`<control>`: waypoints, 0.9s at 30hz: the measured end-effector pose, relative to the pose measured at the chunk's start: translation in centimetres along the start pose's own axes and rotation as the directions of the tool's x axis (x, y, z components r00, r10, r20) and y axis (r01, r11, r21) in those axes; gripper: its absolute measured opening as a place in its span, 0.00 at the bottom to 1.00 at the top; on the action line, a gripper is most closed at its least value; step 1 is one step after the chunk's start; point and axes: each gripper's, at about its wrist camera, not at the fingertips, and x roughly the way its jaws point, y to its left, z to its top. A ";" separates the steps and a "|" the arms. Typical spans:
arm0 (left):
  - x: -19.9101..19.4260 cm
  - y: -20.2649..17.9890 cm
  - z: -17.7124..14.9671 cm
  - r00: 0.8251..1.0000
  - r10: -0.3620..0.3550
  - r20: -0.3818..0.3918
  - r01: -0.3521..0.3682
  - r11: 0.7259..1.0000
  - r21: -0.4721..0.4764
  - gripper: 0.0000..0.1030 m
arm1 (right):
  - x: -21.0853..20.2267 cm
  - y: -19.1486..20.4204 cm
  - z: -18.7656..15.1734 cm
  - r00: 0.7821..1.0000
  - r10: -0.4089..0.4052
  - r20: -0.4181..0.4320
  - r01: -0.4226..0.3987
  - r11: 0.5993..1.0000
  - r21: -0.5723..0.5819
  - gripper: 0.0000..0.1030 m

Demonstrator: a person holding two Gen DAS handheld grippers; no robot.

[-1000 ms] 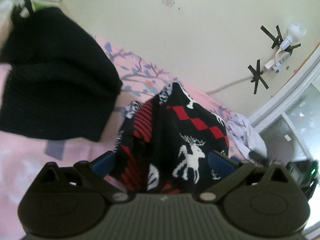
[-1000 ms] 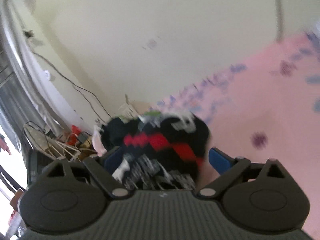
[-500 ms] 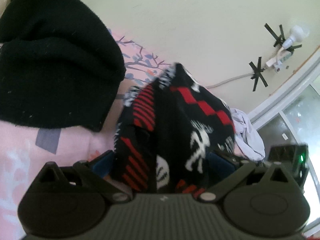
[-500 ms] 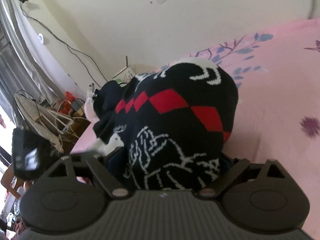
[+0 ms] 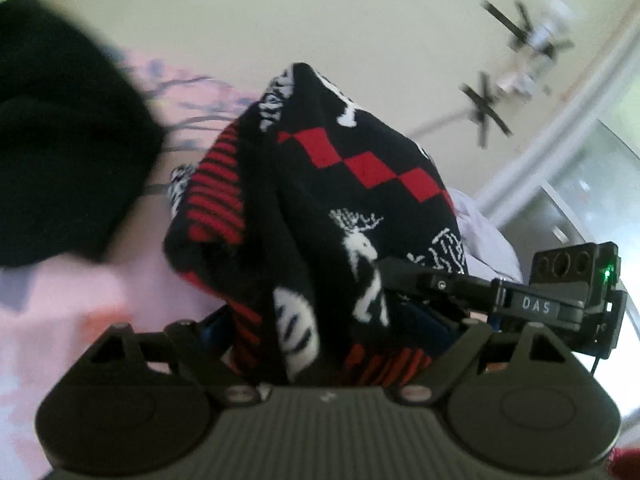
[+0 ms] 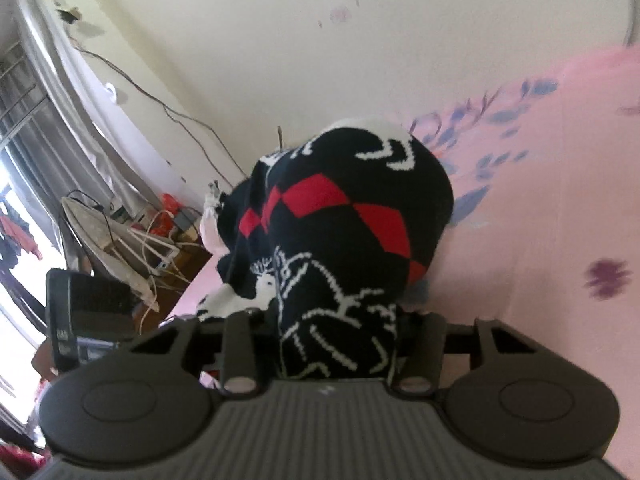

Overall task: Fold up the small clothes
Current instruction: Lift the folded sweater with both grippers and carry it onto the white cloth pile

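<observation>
Both grippers pinching 1 knit garment, lifted off the bed.
Left gripper and right gripper each clamp the black-red reindeer knit, bunched above the pink sheet, likely to bring edges together for a fold. Fingertips buried in fabric; black garment blurred, cut off at left.

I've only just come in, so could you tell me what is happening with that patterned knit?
A person is folding small clothes on a pink bedsheet. Both grippers are shut on the same black, red and white reindeer knit: the left gripper and the right gripper hold it bunched up. A plain black garment lies beside it.
</observation>
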 end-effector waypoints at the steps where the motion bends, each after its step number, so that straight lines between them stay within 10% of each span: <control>1: 0.6 -0.8 0.5 0.999 -0.029 -0.014 0.029 1.000 0.003 0.87 | -1.3 0.1 0.2 0.999 -0.022 0.029 0.023 0.999 -0.028 0.46; 5: 5.2 -6.5 4.7 0.988 -0.139 -0.065 0.144 0.987 0.072 0.87 | -8.1 -1.7 2.7 0.981 -0.077 0.180 0.086 0.995 -0.045 0.45; 14: 21.5 -23.1 13.7 0.965 -0.230 -0.129 0.257 0.929 0.267 0.87 | -23.0 -11.4 11.2 0.846 -0.304 0.437 0.321 0.946 0.037 0.46; 19: 30.4 -26.0 14.3 0.956 -0.230 -0.183 0.264 0.946 0.190 0.84 | -26.1 -19.8 14.5 0.833 -0.392 0.390 0.365 0.920 0.146 0.52; 24: 37.9 -24.5 11.4 0.958 -0.088 -0.274 0.142 0.973 0.183 0.82 | -22.6 -28.2 14.4 0.811 -0.562 0.163 0.525 0.821 0.224 0.50; 27: 37.9 -24.6 10.4 0.966 -0.071 -0.247 0.132 0.961 0.242 0.83 | -22.2 -29.0 13.3 0.803 -0.561 0.200 0.516 0.823 0.236 0.51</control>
